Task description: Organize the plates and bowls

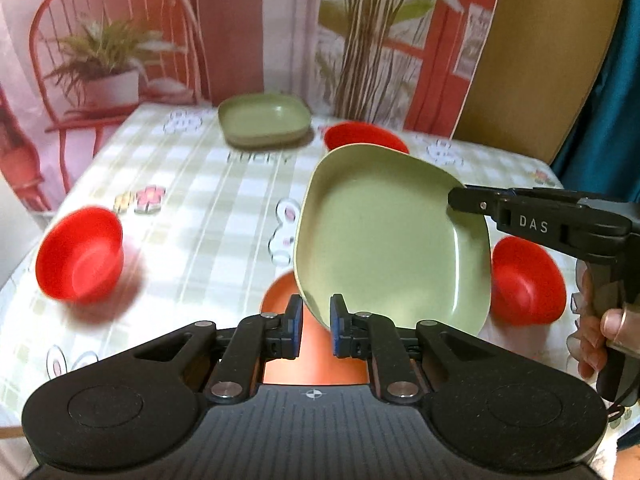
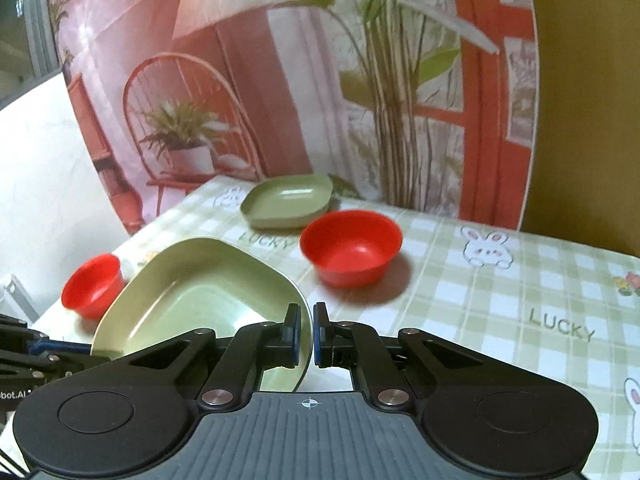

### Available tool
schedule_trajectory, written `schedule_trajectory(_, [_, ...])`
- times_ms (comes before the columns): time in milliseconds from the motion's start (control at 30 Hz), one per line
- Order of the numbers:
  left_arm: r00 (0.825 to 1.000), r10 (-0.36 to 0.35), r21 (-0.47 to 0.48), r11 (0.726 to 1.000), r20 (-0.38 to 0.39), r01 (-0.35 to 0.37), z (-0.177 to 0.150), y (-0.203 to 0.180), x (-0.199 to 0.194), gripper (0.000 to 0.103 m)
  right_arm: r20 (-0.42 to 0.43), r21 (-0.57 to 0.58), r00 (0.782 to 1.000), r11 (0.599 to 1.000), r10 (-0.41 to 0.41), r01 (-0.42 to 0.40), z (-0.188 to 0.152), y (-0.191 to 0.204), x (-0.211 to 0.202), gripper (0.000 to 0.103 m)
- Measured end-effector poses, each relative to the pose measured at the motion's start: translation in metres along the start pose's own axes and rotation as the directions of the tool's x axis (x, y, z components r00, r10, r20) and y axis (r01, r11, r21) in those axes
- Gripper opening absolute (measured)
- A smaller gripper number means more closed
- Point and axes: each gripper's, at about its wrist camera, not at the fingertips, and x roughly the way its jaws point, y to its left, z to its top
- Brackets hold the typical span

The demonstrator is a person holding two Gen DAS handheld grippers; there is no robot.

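A green square plate [image 1: 384,236] is held tilted above the table. My right gripper [image 2: 307,334] is shut on its right rim; it also shows in the left wrist view [image 1: 460,202]. My left gripper [image 1: 316,326] has its jaws around the plate's near rim with a gap still showing on both sides. The same plate shows in the right wrist view [image 2: 192,304]. Another green plate [image 1: 264,120] sits at the table's far side, also in the right wrist view [image 2: 288,200]. Red bowls stand at the left [image 1: 80,256], far middle [image 1: 364,136] and right [image 1: 528,280].
An orange bowl [image 1: 316,352] lies under my left gripper. The table [image 1: 192,200] has a checked green cloth with rabbits. A printed backdrop [image 1: 240,20] hangs behind the table. The table's left edge is near the left red bowl.
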Motion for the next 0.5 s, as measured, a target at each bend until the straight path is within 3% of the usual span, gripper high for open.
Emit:
schedule_trajectory(267, [0.995,-0.023,-0.028,0.999,-0.096,0.020,-0.024,0.007,0.012,0.017,-0.051,-0.005,0.999,1.000,0.016,-0.017,-0.018,0.010,0.012,0.006])
schedule_trajectory(500, [0.991,-0.028,-0.064,0.998,-0.128,0.020,-0.032,0.017,0.016,0.017,-0.088,-0.010,0.996,1.000,0.015,-0.016,-0.030,0.017,0.025,0.006])
